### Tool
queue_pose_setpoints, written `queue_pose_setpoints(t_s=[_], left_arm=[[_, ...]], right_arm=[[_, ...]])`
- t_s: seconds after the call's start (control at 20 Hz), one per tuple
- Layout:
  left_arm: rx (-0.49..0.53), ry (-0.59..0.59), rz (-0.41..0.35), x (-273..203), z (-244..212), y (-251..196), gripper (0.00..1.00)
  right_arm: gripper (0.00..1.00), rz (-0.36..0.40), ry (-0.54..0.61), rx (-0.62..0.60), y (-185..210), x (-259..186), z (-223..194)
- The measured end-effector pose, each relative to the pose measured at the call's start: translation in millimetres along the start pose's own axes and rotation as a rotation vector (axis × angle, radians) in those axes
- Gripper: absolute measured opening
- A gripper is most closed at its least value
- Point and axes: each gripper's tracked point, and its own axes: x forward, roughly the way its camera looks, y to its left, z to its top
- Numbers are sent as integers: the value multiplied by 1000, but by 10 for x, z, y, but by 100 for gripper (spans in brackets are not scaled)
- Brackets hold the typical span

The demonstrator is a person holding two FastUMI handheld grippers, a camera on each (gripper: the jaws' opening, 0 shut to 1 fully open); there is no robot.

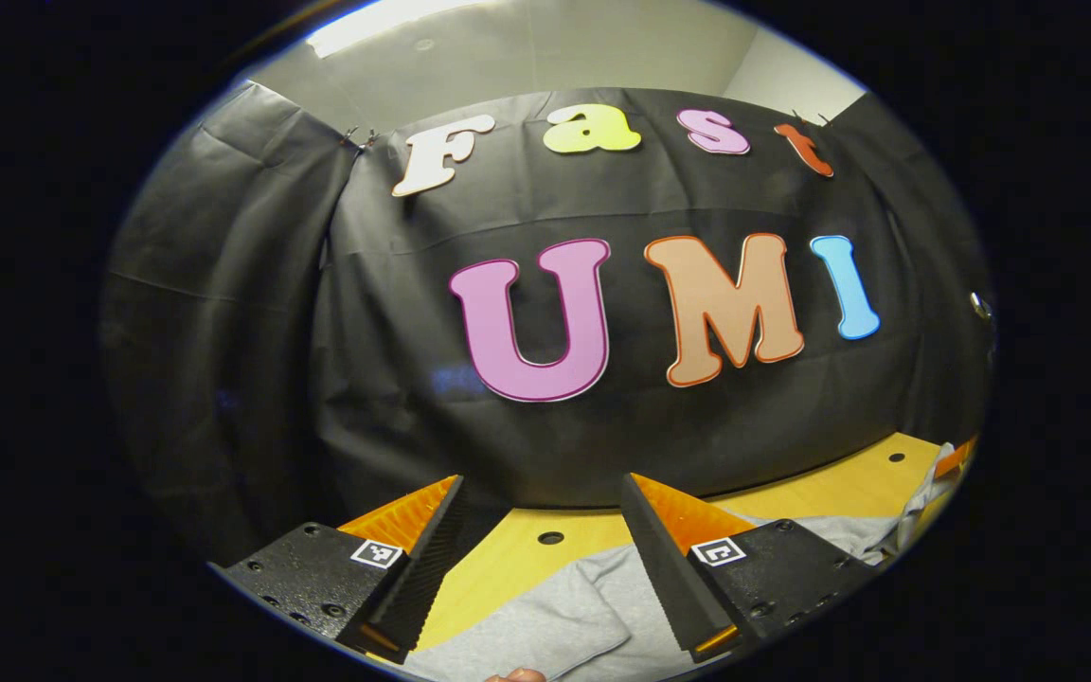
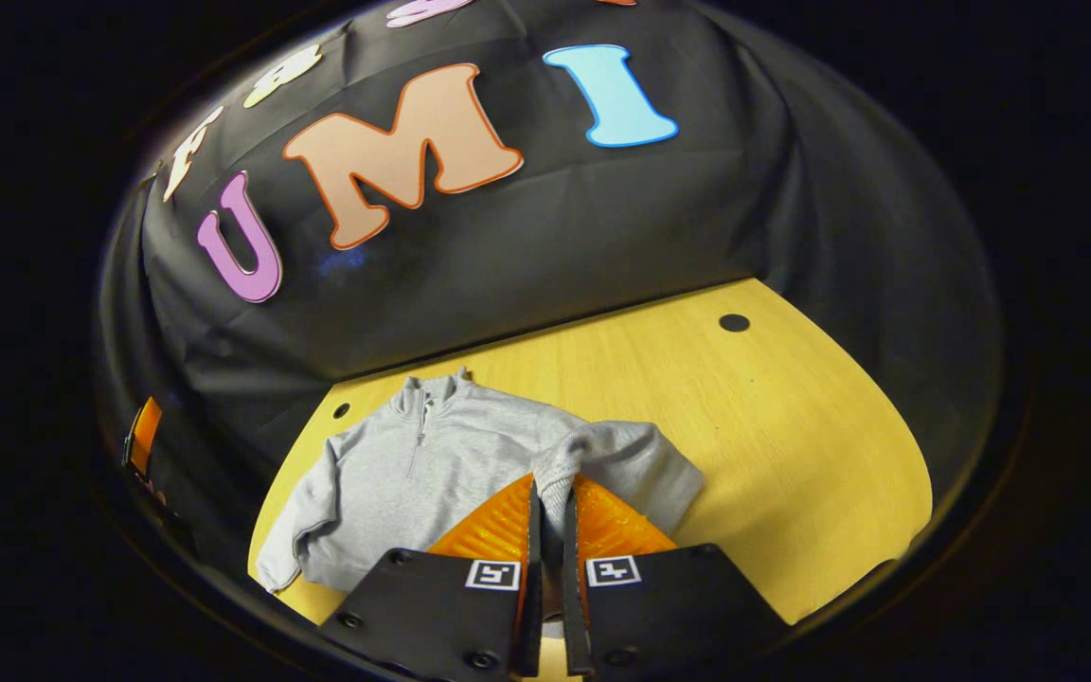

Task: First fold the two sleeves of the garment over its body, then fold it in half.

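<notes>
A grey zip-neck sweater lies flat on the yellow table, collar toward the black wall. My right gripper is shut on the cuff of the sleeve on the right of the right gripper view; the sleeve is lifted and bunched above the table. The other sleeve lies straight along the body. In the left gripper view my left gripper stands open above a grey part of the sweater, nothing between its fingers.
The black cloth wall closes off the back of the table. Round holes dot the tabletop. Bare wood stretches to the right of the sweater. A fingertip shows at the bottom of the left gripper view.
</notes>
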Motion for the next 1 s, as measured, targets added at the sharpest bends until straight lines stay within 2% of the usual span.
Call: queue_pose_setpoints(t_s=[0.4,1.0], left_arm=[[9,14,102,-105,-86,534,94],[13,50,236,-406,-259,1289,94]], right_arm=[[11,122,-5,-64,792,347,102],[11,317,32,-190,2142,700,-61]])
